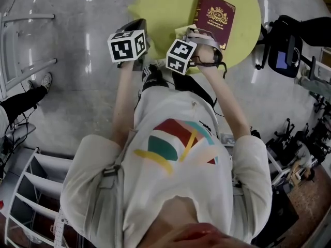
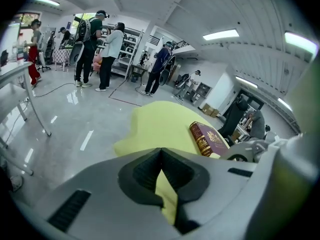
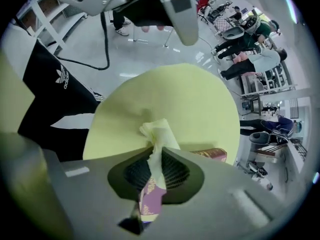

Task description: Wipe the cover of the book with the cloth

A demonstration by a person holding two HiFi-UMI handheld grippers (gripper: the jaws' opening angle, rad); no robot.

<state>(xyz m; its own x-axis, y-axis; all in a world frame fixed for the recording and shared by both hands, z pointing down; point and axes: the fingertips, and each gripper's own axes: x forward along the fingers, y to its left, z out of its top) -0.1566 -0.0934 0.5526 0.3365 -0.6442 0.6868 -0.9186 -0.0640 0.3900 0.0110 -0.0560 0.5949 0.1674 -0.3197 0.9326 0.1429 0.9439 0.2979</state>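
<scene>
Pinching the cloth [image 3: 159, 133], the right claw [image 3: 158, 156] is held low over the yellow surface [image 1: 165, 4], toward its 6 o'clock side; a pale wad is bunched past the tips. The left claw [image 2: 161, 156] is pressed together with nothing gripped, at the surface's 8 o'clock rim. The book [image 1: 214, 15] is laid flat, cover up, just off centre toward 3 o'clock. From the right claw it lies toward 1 o'clock, its near edge just beyond the tips; contact cannot be told. Its long axis is run roughly 12 to 6, slightly tipped. The right claw is judged nearer, so a short push toward 1 o'clock is called for. Wiping is judged not yet begun.
</scene>
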